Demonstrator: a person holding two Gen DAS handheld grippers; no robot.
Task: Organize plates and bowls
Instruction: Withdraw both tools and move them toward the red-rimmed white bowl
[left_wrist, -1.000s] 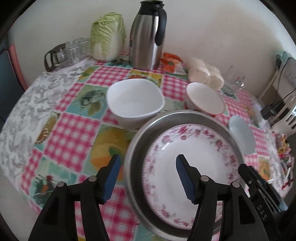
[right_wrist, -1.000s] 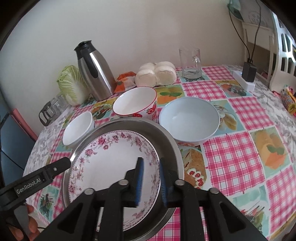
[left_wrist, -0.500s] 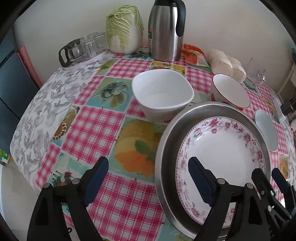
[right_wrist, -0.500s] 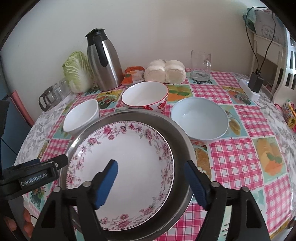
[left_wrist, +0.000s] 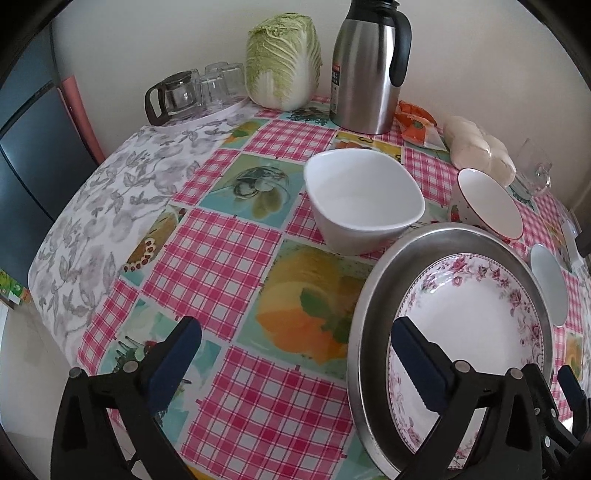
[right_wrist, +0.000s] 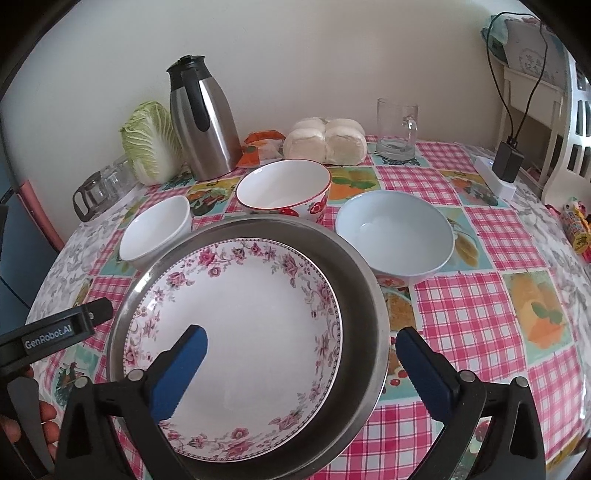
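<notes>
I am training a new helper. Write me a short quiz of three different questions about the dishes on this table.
1. True or false: the floral plate lies inside the steel pan.
2. How many bowls stand behind the pan?
A) one B) two C) three
3. Fill in: the bowl nearest the cabbage is plain ____.

Key:
1. True.
2. C: the white bowl, the red-rimmed bowl and the pale blue bowl.
3. White.

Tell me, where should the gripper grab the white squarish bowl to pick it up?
Probably the near rim of the white squarish bowl, coming from above with one finger inside and one outside. It stands upright and empty, too wide to span, and its rim is thin and bare.
</notes>
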